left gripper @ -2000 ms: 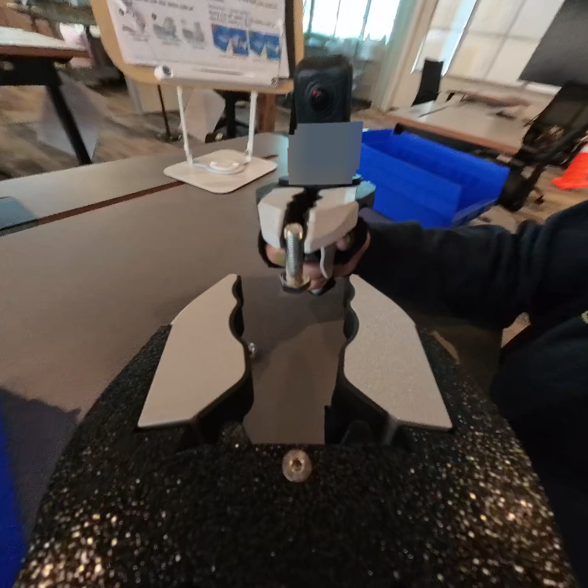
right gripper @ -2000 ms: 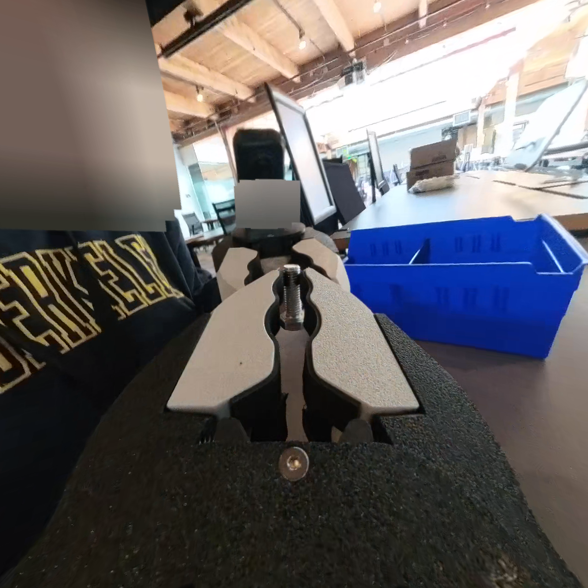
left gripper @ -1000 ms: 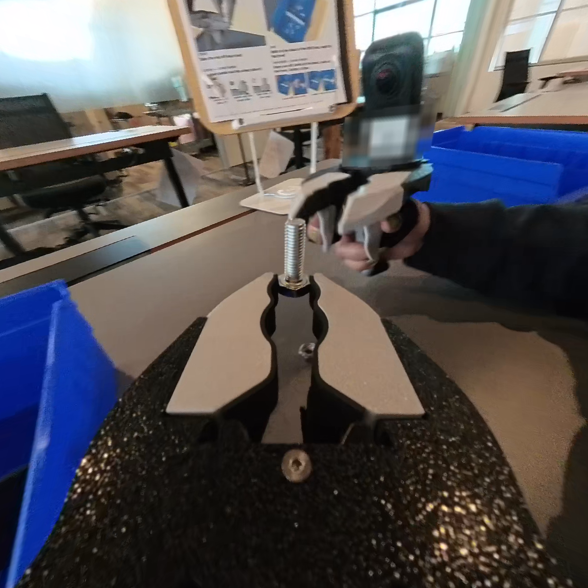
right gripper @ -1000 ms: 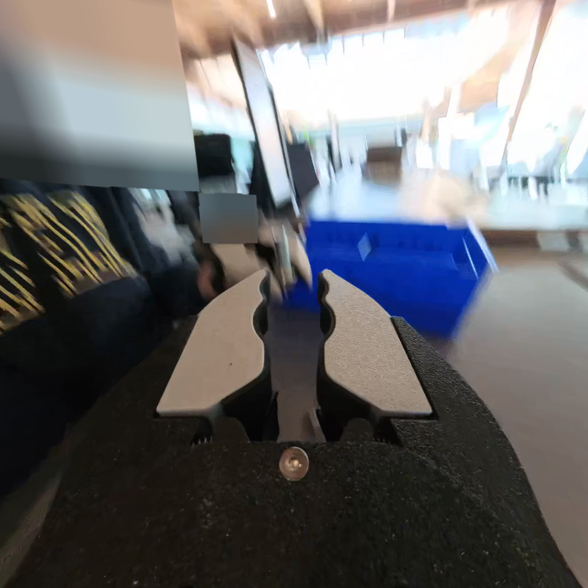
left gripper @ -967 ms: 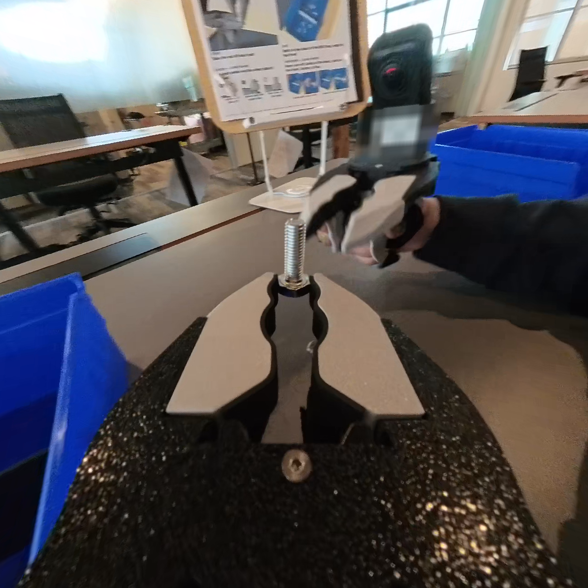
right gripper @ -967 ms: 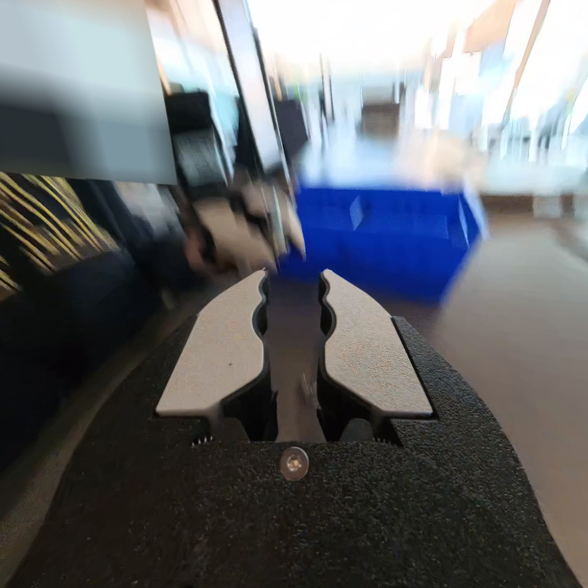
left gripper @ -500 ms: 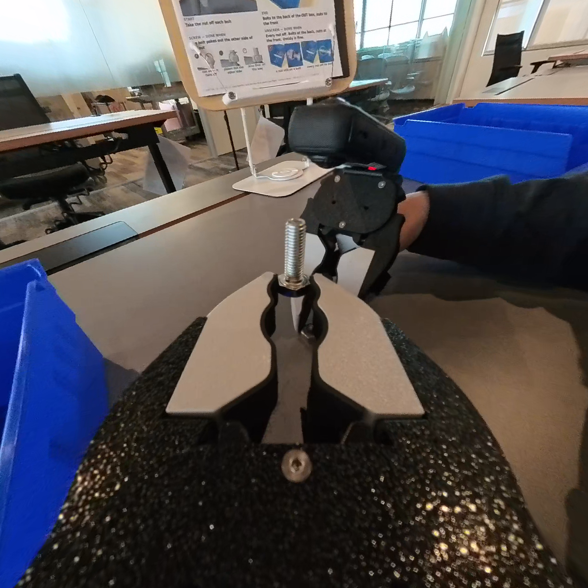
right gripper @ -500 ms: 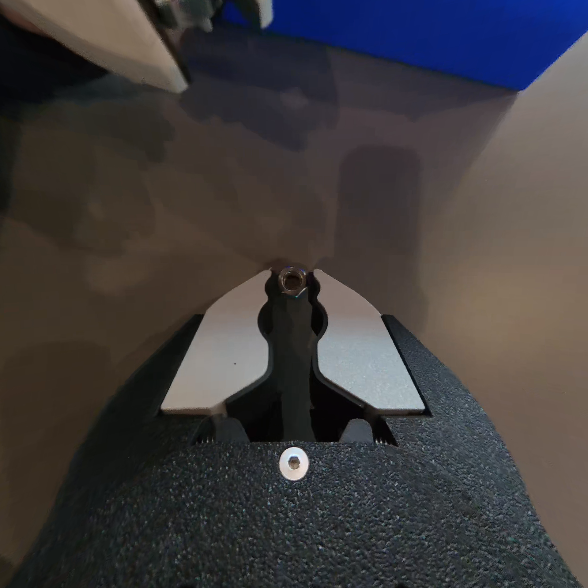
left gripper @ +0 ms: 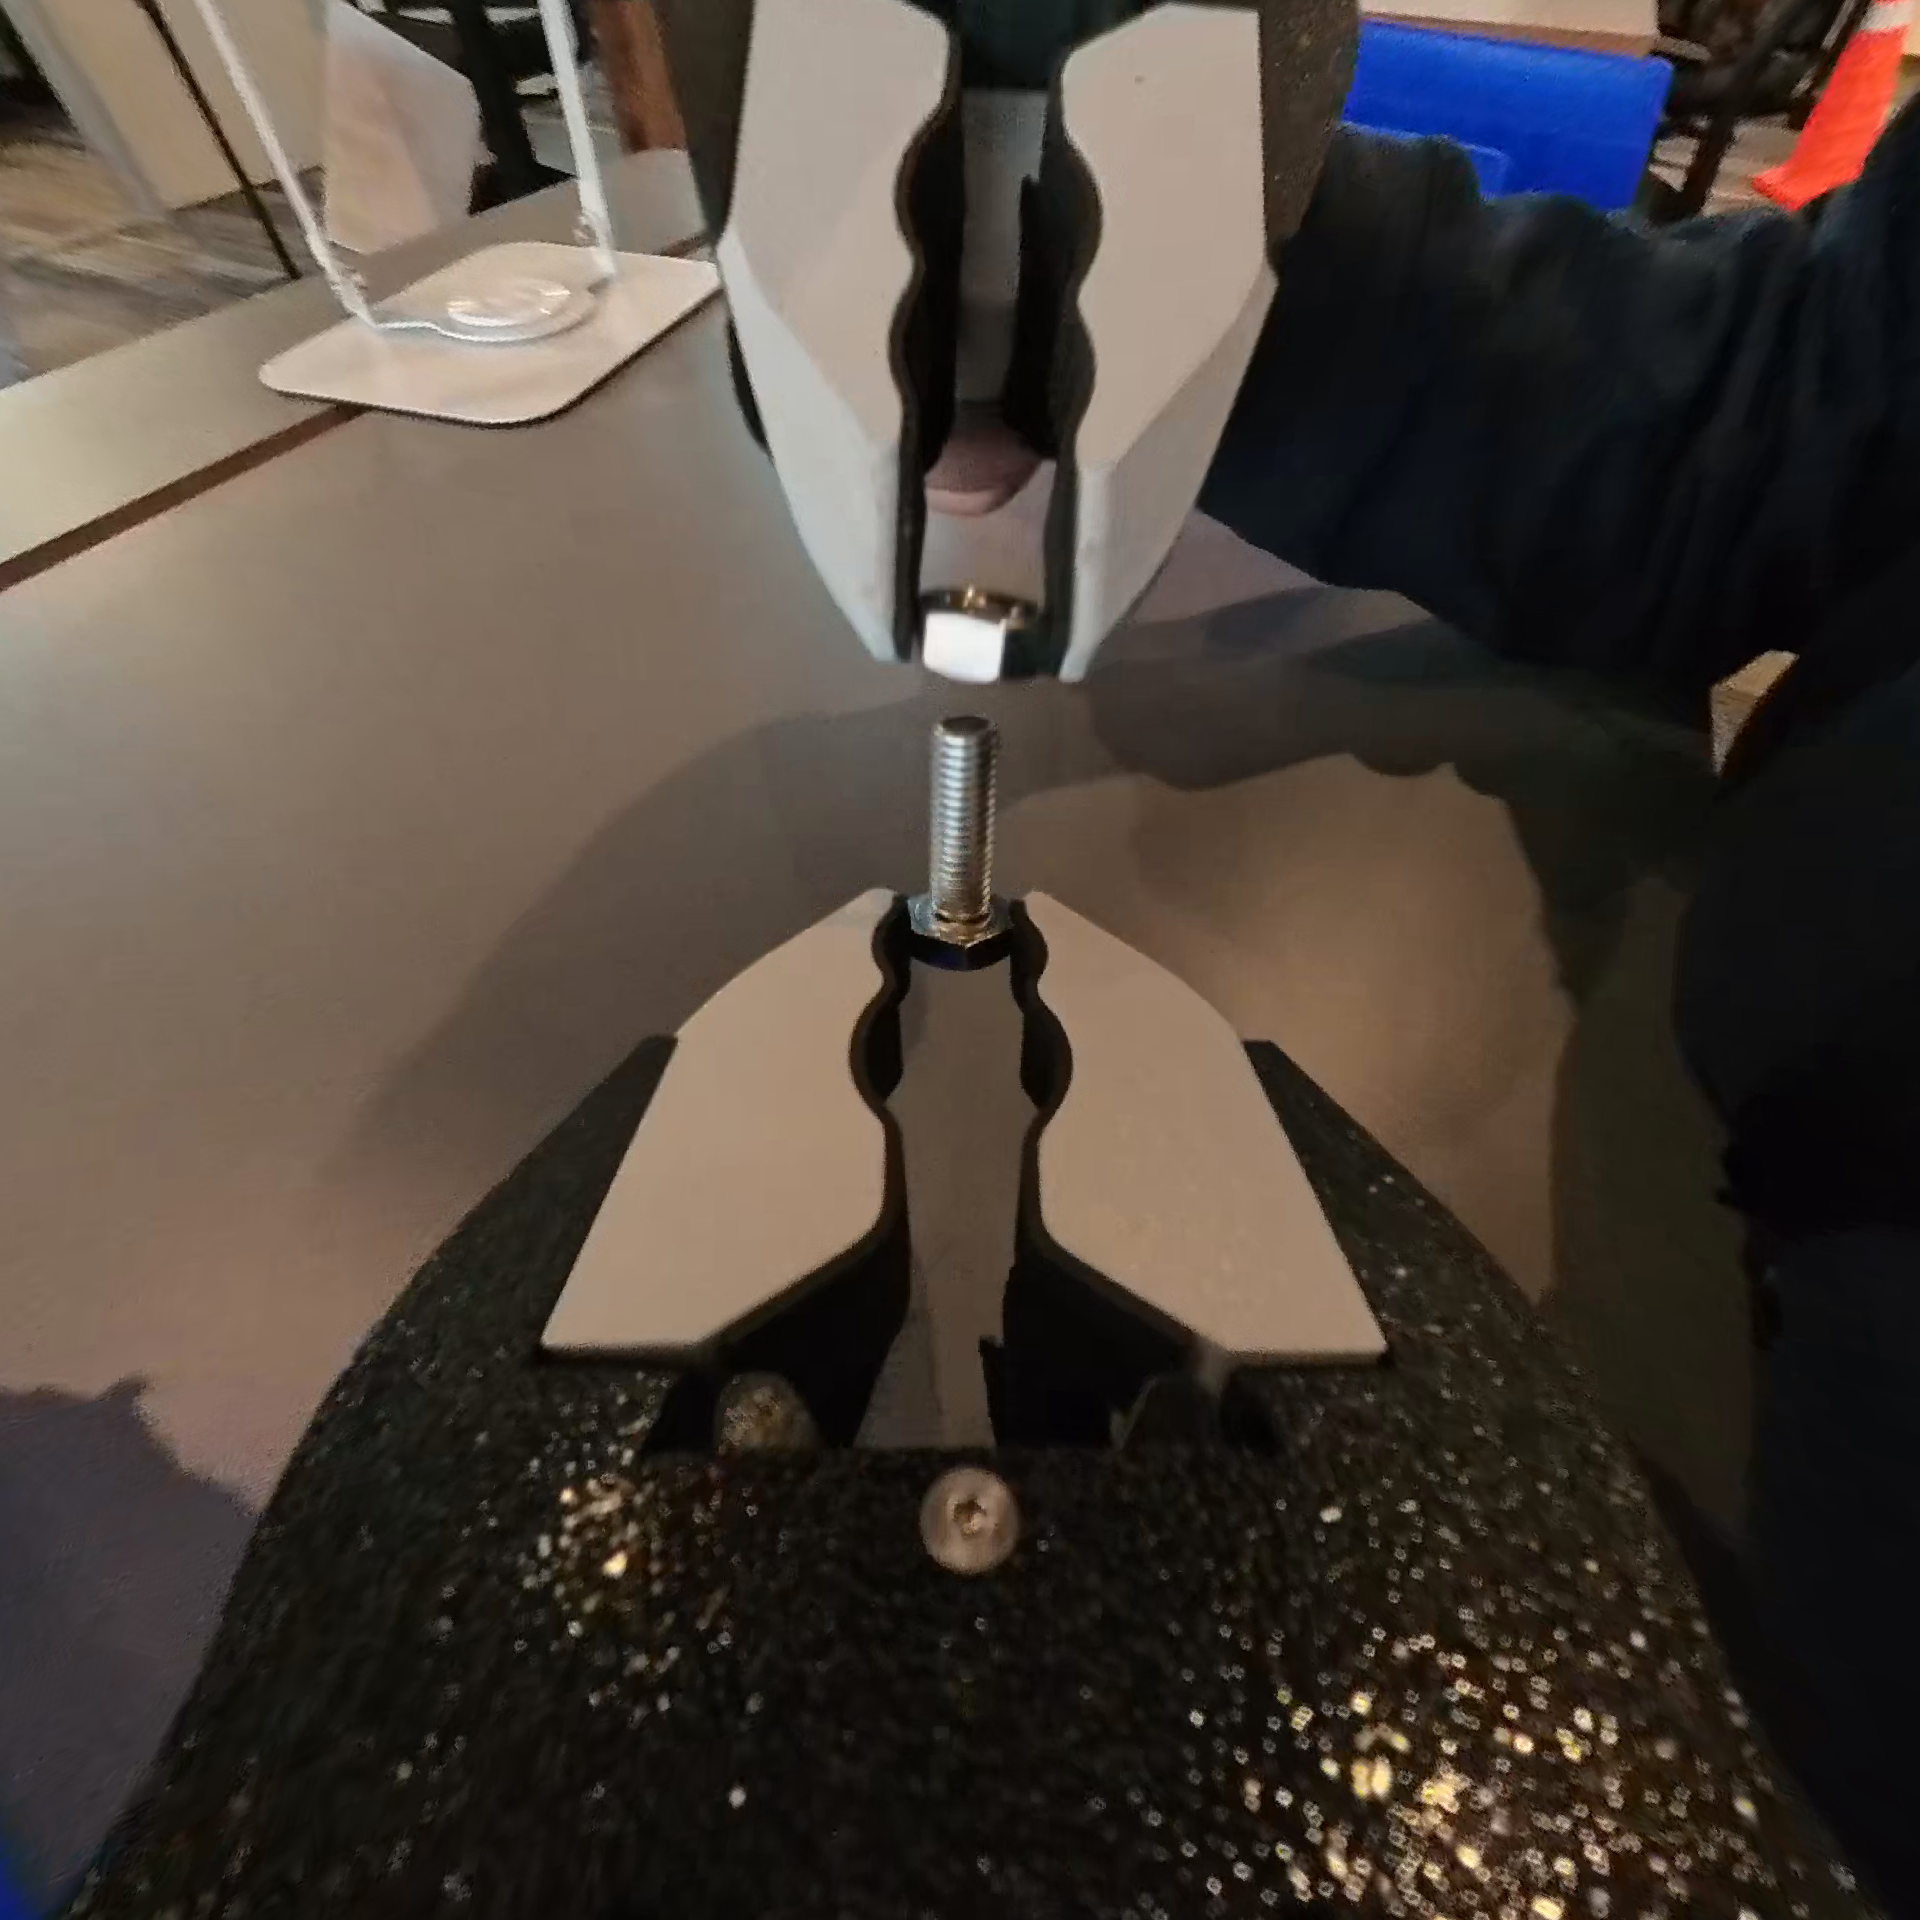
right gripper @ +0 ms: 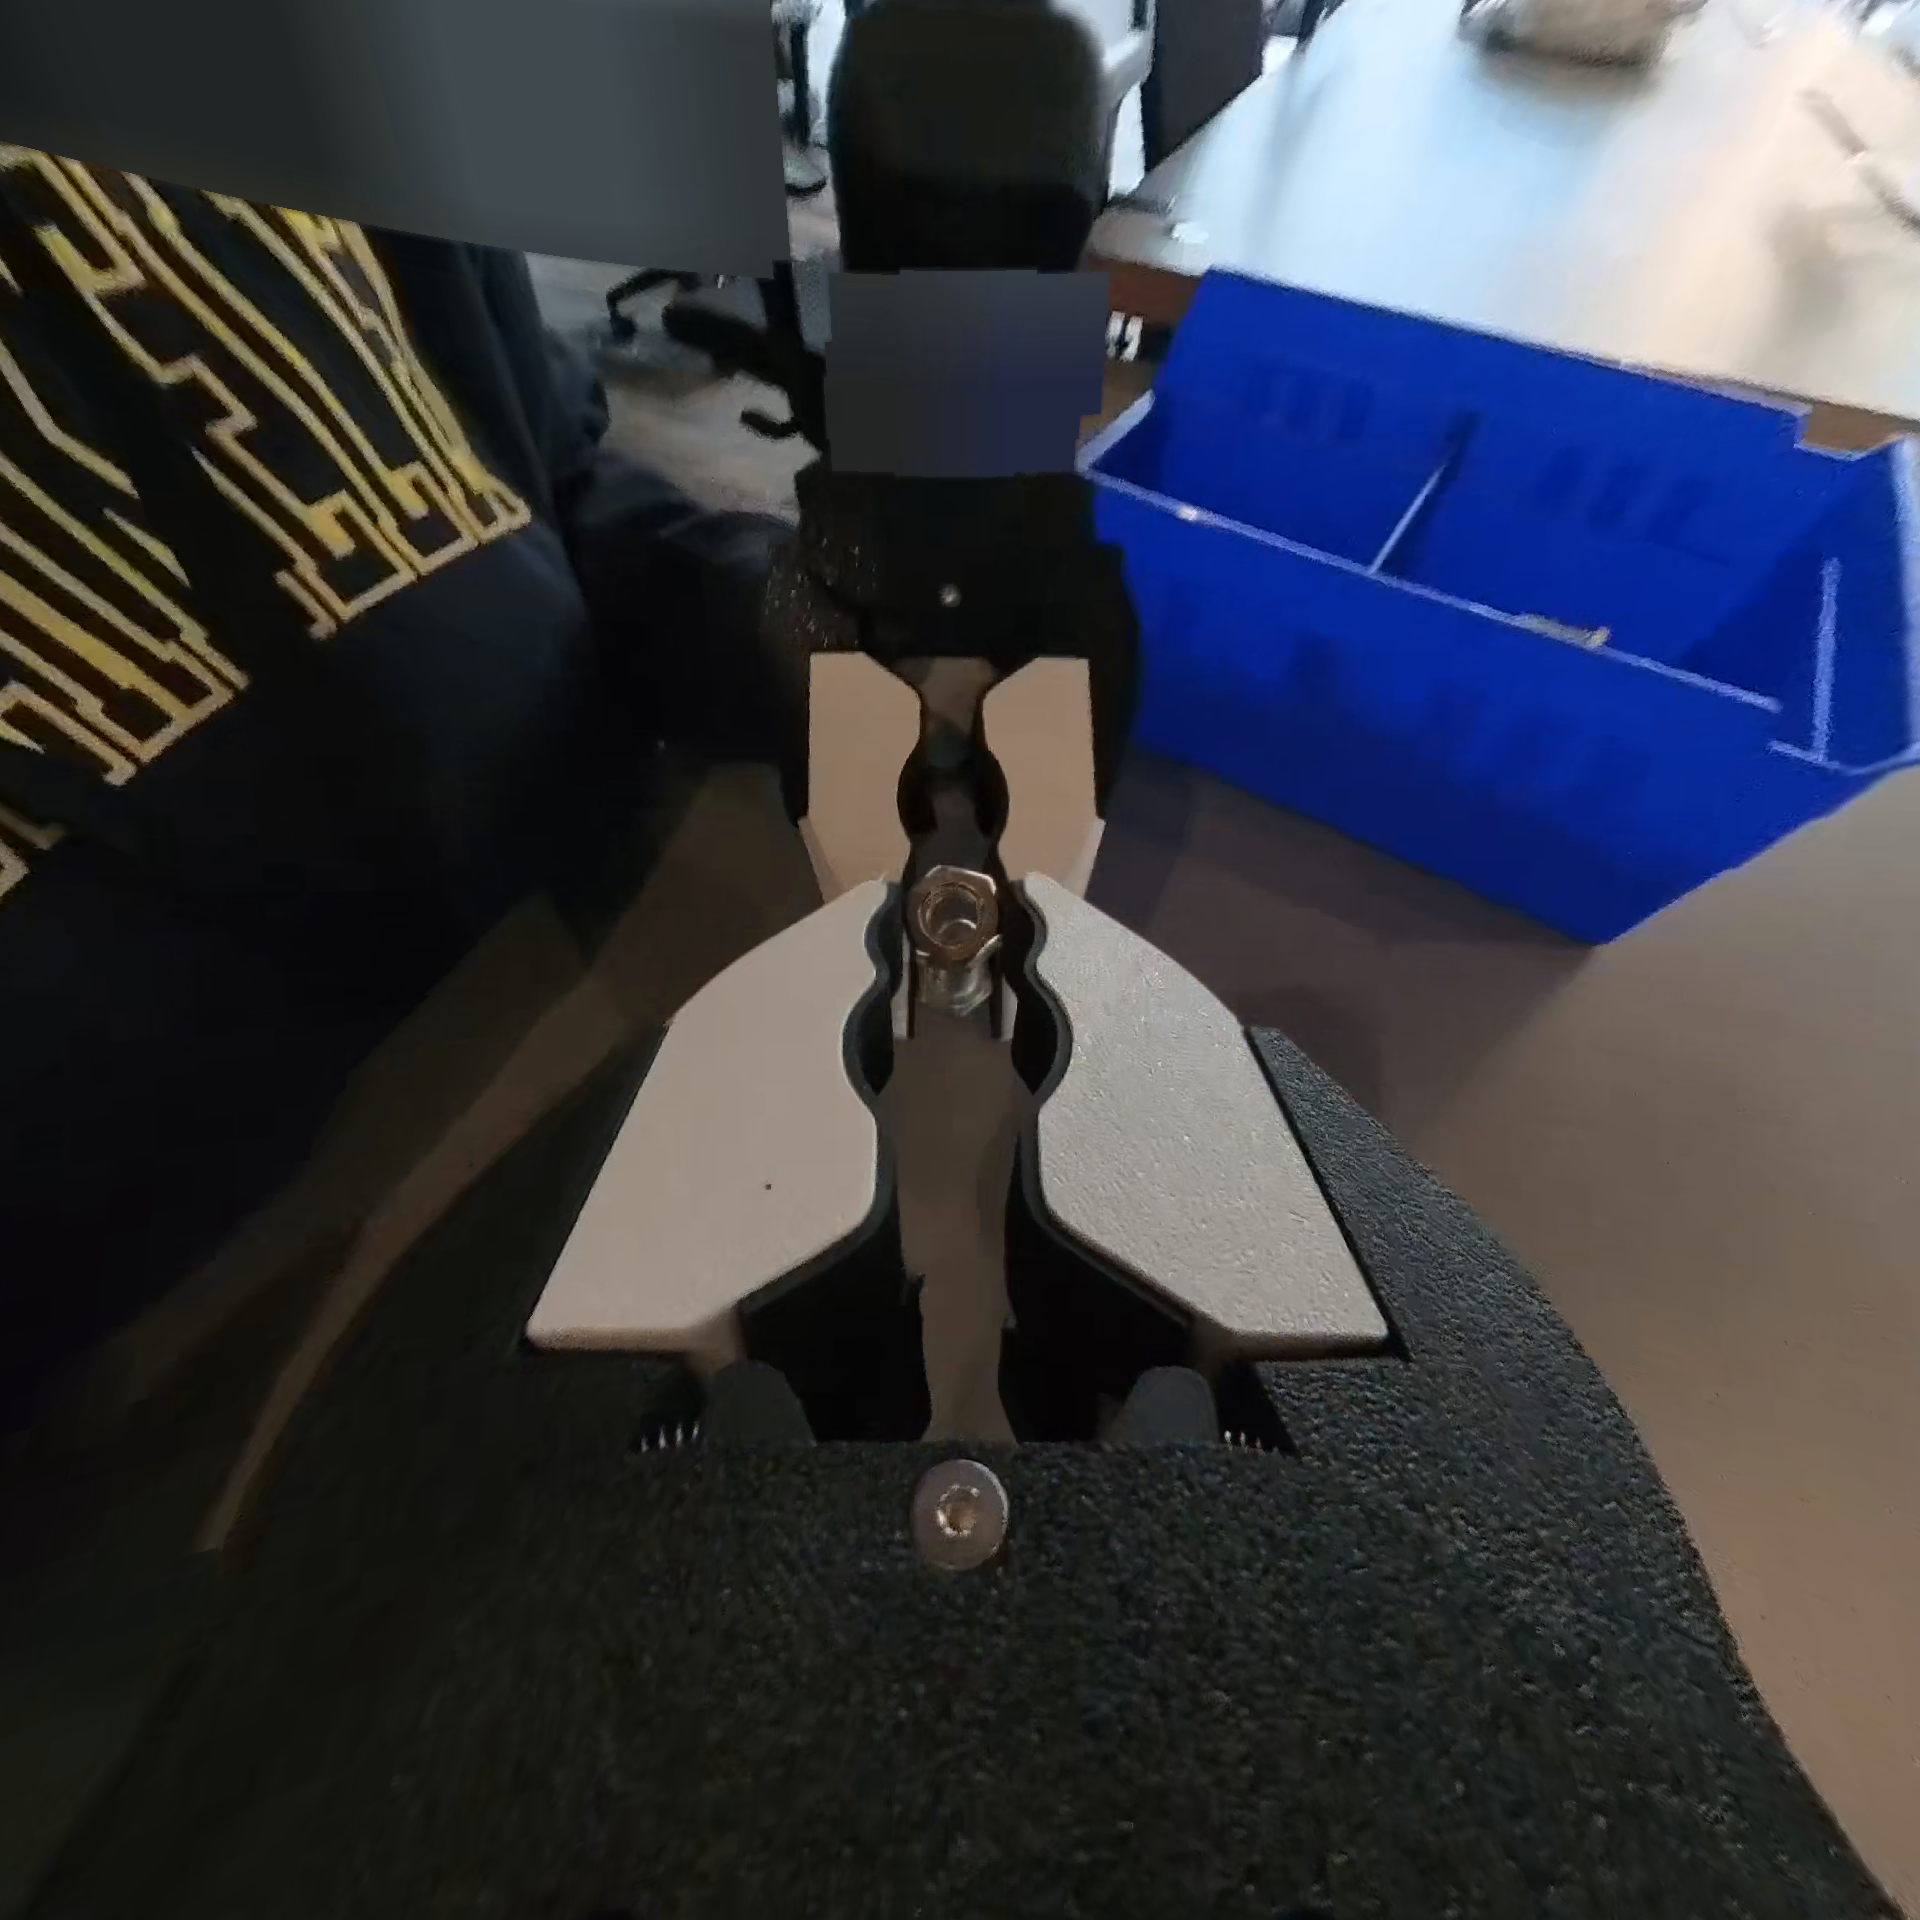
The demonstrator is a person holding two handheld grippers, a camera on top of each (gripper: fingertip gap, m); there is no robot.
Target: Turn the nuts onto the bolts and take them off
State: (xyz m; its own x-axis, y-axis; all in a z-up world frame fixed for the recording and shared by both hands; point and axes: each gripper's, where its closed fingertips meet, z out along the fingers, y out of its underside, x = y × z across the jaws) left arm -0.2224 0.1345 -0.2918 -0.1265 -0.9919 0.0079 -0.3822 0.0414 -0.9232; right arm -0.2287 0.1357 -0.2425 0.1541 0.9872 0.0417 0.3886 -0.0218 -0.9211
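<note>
In the left wrist view my left gripper (left gripper: 958, 920) is shut on the hex head of a steel bolt (left gripper: 964, 821), which stands upright with its threaded end up. My right gripper (left gripper: 971, 649) hangs point-down just above the bolt tip, shut on a steel nut (left gripper: 966, 636), with a small gap between nut and bolt. In the right wrist view my right gripper (right gripper: 951, 904) pinches the nut (right gripper: 948, 920) flat at its fingertips. The bolt (right gripper: 951, 987) shows end-on right beneath the nut, and the left gripper (right gripper: 951, 748) lies beyond it.
A blue divided bin (right gripper: 1507, 665) stands on the grey table (left gripper: 416, 727) to the right. A white stand base (left gripper: 488, 332) sits at the far left. The person's dark sleeve (left gripper: 1558, 416) reaches in from the right, and their dark sweatshirt (right gripper: 260, 623) fills the left. There is about 5 centimeters between the tips of the two grippers.
My right gripper, down at the table closing on the nut half a second ago, has lifted it and now holds it just over the bolt tip. My left gripper still holds the bolt upright.
</note>
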